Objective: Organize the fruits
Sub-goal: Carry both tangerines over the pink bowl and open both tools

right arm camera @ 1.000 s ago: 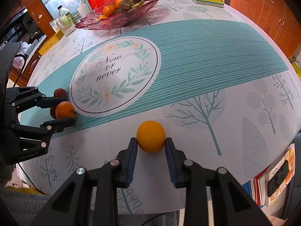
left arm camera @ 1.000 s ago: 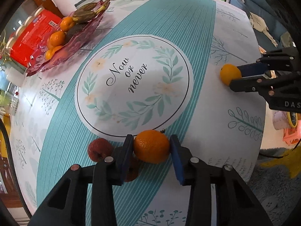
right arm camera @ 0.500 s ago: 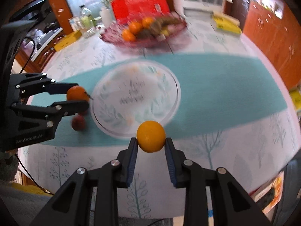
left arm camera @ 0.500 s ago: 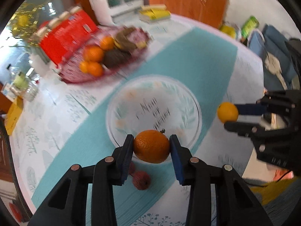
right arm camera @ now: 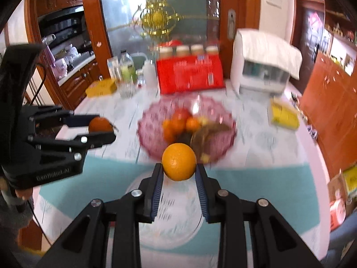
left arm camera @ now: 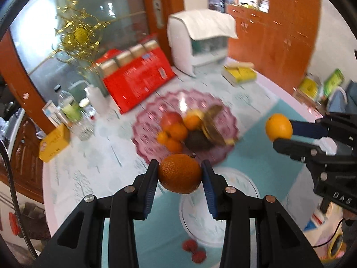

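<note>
Right tool (left arm camera: pixel 281 137) body: "DAS". Left tool (right arm camera: pixel 100 129) body: blurred "GenRobot.AI".

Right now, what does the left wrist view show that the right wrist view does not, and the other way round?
Only the left wrist view shows the two small red fruits on the tablecloth. Only the right wrist view shows the dark kitchen shelves. Both show the pink fruit bowl, the red box, and both grippers, each shut on an orange.
</note>
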`<state>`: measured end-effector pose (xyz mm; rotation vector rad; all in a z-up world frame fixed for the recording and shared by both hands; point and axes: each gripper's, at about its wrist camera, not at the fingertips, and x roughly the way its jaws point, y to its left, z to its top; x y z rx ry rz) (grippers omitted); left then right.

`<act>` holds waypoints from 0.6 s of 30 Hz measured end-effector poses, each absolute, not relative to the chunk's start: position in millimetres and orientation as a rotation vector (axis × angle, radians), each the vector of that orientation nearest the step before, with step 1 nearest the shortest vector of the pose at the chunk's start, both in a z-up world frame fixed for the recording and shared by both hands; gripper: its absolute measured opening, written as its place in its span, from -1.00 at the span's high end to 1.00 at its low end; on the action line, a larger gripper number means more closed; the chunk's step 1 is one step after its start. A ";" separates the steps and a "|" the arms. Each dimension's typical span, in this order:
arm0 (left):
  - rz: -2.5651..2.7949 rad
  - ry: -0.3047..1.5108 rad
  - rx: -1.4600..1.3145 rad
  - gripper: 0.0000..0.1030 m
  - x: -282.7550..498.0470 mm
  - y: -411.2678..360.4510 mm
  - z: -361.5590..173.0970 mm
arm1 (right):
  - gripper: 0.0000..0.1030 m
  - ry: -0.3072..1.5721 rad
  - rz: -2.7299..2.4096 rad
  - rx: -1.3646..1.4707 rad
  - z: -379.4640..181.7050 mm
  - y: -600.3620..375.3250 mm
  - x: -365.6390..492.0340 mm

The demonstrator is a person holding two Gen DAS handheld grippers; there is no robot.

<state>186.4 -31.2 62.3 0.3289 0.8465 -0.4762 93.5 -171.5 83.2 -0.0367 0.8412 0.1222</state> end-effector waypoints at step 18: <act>-0.254 1.012 0.244 0.28 313.1 -47.5 -11.5 | 0.42 0.974 0.233 0.030 13.1 -173.1 245.2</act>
